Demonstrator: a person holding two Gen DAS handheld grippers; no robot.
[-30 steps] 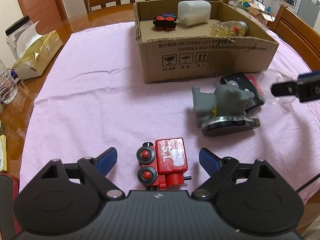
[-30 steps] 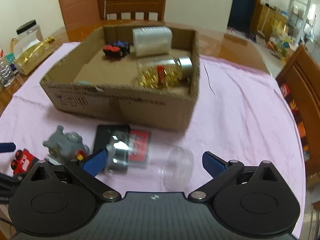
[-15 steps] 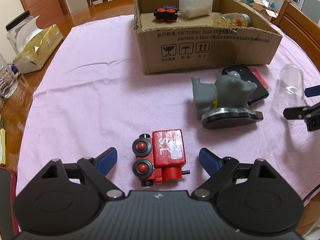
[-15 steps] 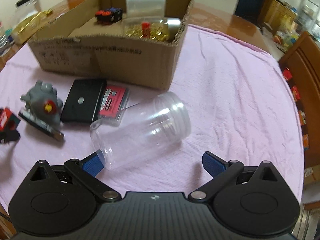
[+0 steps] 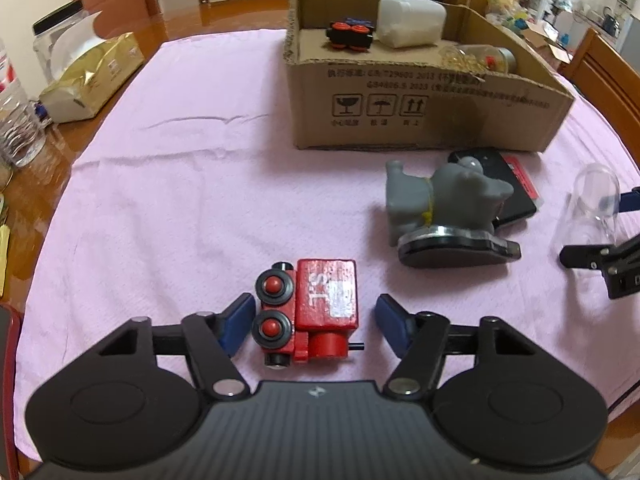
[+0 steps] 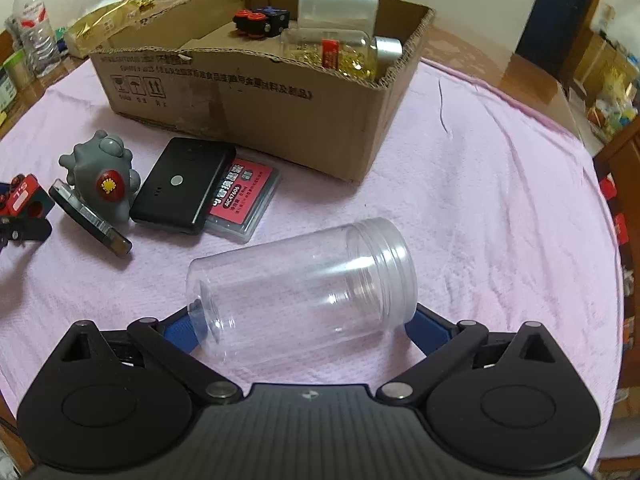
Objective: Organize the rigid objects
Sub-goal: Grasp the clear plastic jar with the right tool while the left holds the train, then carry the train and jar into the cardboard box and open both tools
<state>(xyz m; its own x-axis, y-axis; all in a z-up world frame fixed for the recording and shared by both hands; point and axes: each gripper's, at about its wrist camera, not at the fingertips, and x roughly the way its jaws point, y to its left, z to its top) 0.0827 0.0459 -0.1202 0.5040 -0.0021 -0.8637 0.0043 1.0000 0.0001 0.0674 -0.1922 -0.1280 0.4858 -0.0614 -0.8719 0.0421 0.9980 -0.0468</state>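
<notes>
A red toy train point(image 5: 324, 304) lies on its side on the pink cloth point(image 5: 192, 200). My left gripper point(image 5: 314, 310) straddles it with its jaws closing; the left pad is near the wheels and a gap remains at the right pad. A clear lidless jar point(image 6: 304, 292) lies on its side between the fingers of my right gripper point(image 6: 300, 322), which stands open, its pads at the jar's two ends. The cardboard box point(image 6: 248, 96) holds a black toy car point(image 6: 262, 20), a white container point(image 6: 336, 4) and a bottle of gold capsules point(image 6: 340, 52).
A grey figure on a black stand point(image 5: 444, 200) sits in front of the box, next to a black device point(image 6: 184, 188) and a red card case point(image 6: 244, 196). At the left table edge are a gold packet point(image 5: 92, 76) and water bottle point(image 6: 34, 28). Wooden chairs surround the table.
My left gripper's fingers have drawn in around the red train. The right gripper came down and rolled over the clear jar, which now lies between its fingers.
</notes>
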